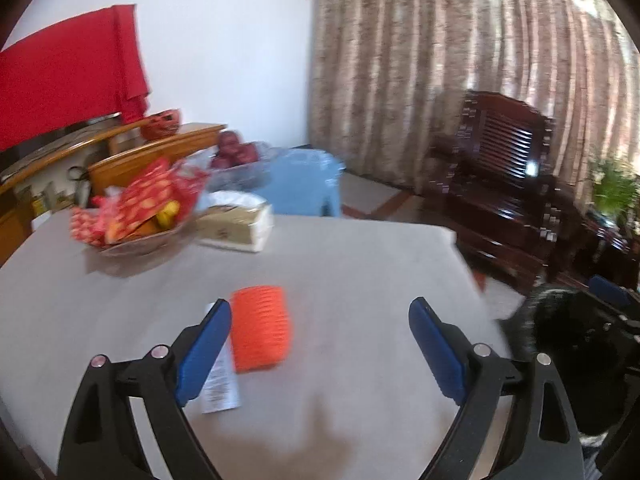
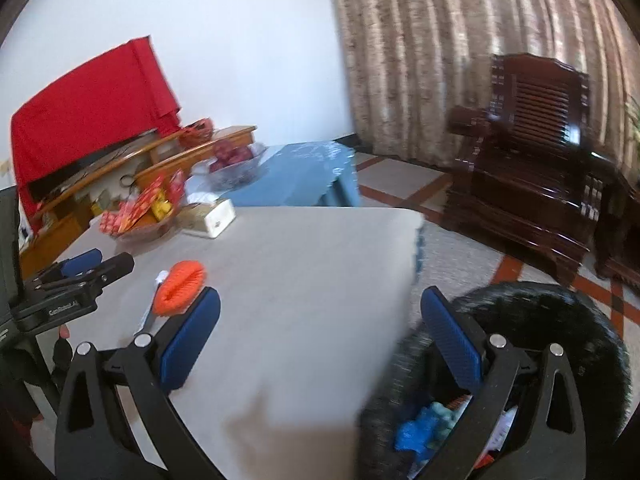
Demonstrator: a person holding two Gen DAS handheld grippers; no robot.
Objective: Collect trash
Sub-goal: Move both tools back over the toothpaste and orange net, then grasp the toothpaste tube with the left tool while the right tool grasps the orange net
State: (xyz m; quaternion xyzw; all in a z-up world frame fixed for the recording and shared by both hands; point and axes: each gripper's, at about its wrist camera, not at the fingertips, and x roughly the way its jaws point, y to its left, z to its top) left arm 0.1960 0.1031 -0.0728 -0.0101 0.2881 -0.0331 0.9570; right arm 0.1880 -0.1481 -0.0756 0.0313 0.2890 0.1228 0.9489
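An orange foam fruit net (image 1: 260, 328) lies on the grey table (image 1: 360, 264), with a white paper slip (image 1: 220, 388) beside it on its left. My left gripper (image 1: 320, 305) hovers just short of them, open and empty, its left finger over the slip. In the right wrist view the net (image 2: 180, 288) and slip (image 2: 160, 278) are at the left, next to the left gripper (image 2: 100, 264). My right gripper (image 2: 320, 294) is open and empty over the table's right edge. The black fuzzy-rimmed bin (image 2: 560, 320) stands below that edge, with blue trash (image 2: 420, 432) inside it.
At the table's far left are a bowl of red packets and bananas (image 1: 140, 216) and a tissue box (image 1: 236, 228). Behind it stand a blue stool (image 1: 304, 188) and a glass bowl of apples (image 1: 236, 156). A dark wooden armchair (image 1: 500, 192) fills the right.
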